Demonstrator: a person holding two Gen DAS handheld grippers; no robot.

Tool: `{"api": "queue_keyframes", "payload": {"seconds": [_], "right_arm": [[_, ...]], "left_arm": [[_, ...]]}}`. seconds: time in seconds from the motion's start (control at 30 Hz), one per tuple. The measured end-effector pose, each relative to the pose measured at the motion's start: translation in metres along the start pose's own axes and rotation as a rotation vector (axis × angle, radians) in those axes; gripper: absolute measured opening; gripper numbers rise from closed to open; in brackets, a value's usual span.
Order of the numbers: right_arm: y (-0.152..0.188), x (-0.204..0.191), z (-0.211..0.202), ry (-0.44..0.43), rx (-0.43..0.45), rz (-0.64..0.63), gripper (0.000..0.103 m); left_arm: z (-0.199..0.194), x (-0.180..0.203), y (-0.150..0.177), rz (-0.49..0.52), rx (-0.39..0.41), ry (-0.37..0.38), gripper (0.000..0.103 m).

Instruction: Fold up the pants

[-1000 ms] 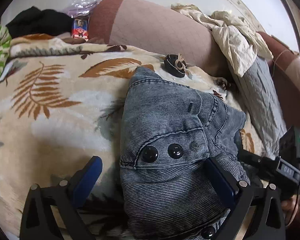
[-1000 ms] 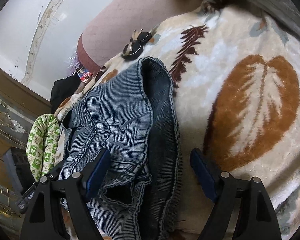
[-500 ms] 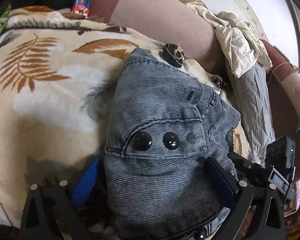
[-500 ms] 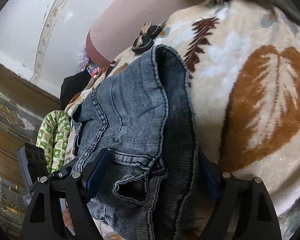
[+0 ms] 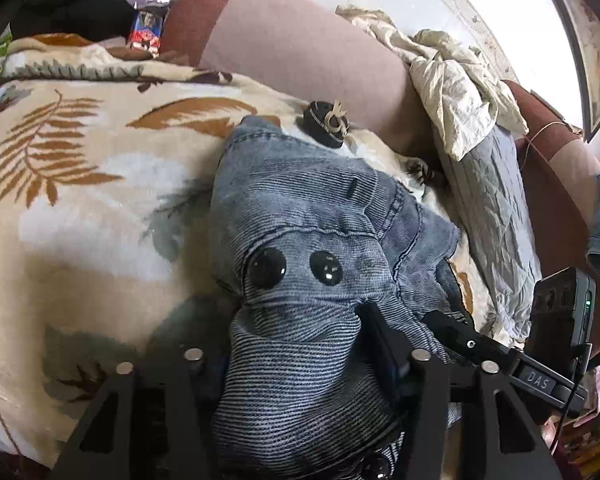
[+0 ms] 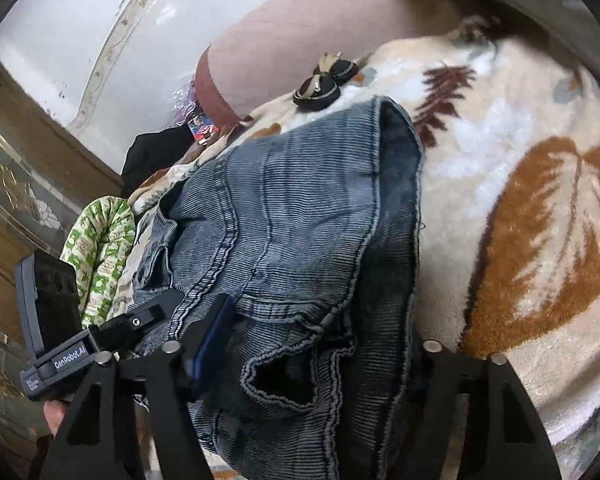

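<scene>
On the leaf-print blanket (image 5: 80,216) | left claw (image 5: 300,344) closing, pinching jeans (image 5: 300,208) | right claw (image 6: 320,344) closing on jeans' edge

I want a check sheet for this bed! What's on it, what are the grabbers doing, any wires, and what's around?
Surface: leaf-print blanket, soft and rumpled.
Job's things: denim pants bunched in a heap, two black buttons showing.
Clutter: black hair clips beside the pants; cream cloth; grey quilted pillow; black garment; green-print cloth.
Grippers: left hand-held gripper closing, denim bulging between its fingers; right hand-held gripper closing around the pants' edge.
Cables: thin black wire by the other gripper's body.
Surroundings: pink bolster, white wall.
</scene>
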State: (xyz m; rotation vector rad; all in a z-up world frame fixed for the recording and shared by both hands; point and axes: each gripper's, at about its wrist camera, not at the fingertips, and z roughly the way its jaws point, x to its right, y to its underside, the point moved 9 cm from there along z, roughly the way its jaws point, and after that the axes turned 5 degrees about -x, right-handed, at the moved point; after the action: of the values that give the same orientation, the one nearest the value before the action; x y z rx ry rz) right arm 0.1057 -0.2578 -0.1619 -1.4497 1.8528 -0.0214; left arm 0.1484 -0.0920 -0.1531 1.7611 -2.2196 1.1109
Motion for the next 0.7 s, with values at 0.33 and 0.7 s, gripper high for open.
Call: {"api": "queue_keyframes", "payload": {"seconds": [0.33, 0.7], "right_arm": [[-0.012, -0.029, -0.025, 0.055, 0.081, -0.107, 0.040], [-0.027, -0.090, -0.054, 0.004, 0.209, -0.221, 0.039]], "left_arm": [[-0.025, 0.011, -0.009, 0.049, 0.062, -0.013, 0.043], [-0.098, 0.020, -0.033, 0.101, 0.247, -0.052, 0.042]]}}
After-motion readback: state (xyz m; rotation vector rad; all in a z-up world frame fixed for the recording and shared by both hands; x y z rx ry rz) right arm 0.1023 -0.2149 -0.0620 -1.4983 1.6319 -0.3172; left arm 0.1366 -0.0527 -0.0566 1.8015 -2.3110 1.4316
